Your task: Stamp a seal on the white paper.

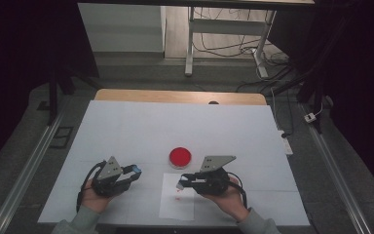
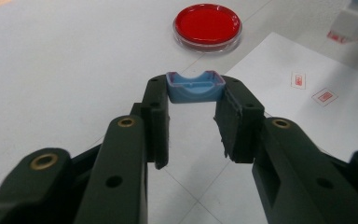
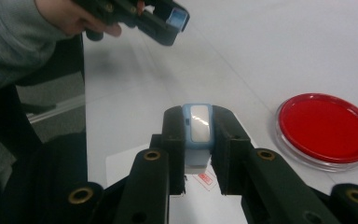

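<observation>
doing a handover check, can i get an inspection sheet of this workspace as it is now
surface: white table top, with a wooden edge at the far side.
job's things: white rectangular stamp with blue trim in the right gripper; blue plastic stamp cap in the left gripper; round clear dish of red ink; white paper sheet bearing small red stamp prints.
clutter: nothing seen.
grippers: left shut on the cap, right shut on the stamp above the paper.
cables: black cable trailing from the left gripper; loose wires on the floor beyond.
surroundings: white desk frame behind, dark curtains at the sides.
</observation>
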A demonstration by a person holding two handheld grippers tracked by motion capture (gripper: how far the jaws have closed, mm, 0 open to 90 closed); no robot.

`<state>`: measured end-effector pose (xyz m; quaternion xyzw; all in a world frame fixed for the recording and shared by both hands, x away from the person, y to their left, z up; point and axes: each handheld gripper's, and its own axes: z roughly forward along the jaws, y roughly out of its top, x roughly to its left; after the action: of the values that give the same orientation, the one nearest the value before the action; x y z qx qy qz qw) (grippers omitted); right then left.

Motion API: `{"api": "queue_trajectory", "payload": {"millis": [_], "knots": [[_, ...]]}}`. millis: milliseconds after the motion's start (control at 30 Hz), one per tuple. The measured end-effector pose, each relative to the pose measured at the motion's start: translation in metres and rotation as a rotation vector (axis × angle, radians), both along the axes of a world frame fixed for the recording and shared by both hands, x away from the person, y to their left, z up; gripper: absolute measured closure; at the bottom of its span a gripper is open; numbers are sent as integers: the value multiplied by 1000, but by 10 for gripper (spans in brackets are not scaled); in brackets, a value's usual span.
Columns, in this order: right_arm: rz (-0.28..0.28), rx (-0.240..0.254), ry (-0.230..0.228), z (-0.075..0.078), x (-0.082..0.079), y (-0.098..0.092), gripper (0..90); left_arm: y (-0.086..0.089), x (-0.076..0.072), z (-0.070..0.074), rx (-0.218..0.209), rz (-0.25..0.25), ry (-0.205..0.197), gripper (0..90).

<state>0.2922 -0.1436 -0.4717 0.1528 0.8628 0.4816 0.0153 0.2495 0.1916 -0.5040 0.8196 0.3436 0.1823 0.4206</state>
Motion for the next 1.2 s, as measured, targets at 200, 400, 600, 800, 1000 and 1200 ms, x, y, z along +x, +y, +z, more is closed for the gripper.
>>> {"api": "queue_trajectory", "payload": {"millis": [200, 400, 600, 800, 1000, 1200], "knots": [[-30, 28, -7, 4, 2, -6, 752, 0, 0, 0, 3, -1, 0, 652], [-64, 48, -15, 4, 3, -8, 752, 0, 0, 0, 3, -2, 2, 652], [-97, 73, -21, 7, 5, -13, 752, 0, 0, 0, 3, -3, 3, 652], [-144, 107, -31, 11, 7, -19, 752, -2, 1, -1, 6, -6, 4, 652], [-196, 162, -41, 19, 8, -28, 752, -2, 0, 0, 4, -9, 2, 652], [-207, 174, -47, 23, 9, -32, 752, -2, 0, -1, 4, -8, 4, 652]]}}
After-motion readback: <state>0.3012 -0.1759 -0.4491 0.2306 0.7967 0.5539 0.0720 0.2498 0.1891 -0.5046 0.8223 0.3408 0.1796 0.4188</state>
